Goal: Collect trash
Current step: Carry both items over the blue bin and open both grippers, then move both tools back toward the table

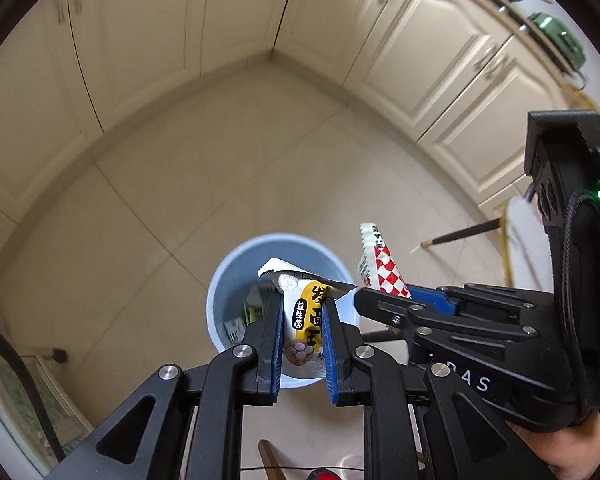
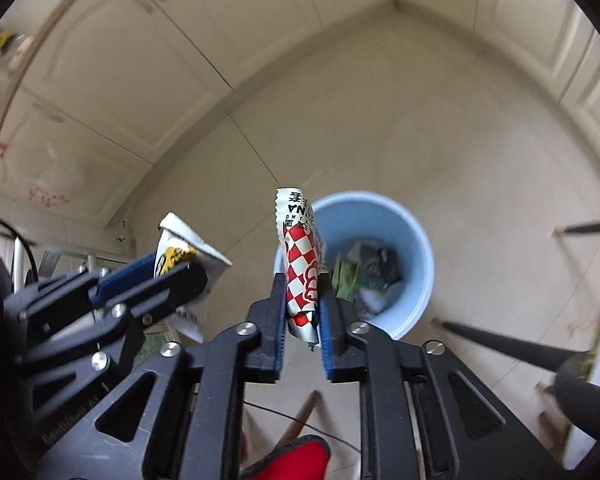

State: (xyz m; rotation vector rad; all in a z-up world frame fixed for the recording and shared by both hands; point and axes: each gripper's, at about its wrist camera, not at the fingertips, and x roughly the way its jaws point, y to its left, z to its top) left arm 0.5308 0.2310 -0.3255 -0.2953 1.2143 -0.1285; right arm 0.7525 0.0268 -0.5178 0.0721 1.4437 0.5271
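Note:
A light blue trash bin (image 1: pixel 228 272) stands on the tiled floor with several wrappers inside; it also shows in the right wrist view (image 2: pixel 416 236). My left gripper (image 1: pixel 302 300) is shut on a white and yellow snack wrapper (image 1: pixel 304 320) and holds it over the bin's mouth. My right gripper (image 2: pixel 302 280) is shut on a red and white checkered wrapper (image 2: pixel 300 264), held above the bin's left rim. The right gripper (image 1: pixel 380 296) shows beside the left one, and the left gripper (image 2: pixel 180 264) shows at the left of the right wrist view.
Cream cabinet doors (image 1: pixel 440 72) line the walls around the floor corner. Dark chair or stool legs (image 2: pixel 500 344) stand on the right. A red slipper (image 2: pixel 296 456) is at the bottom edge. A green pot (image 1: pixel 560 40) sits on the counter.

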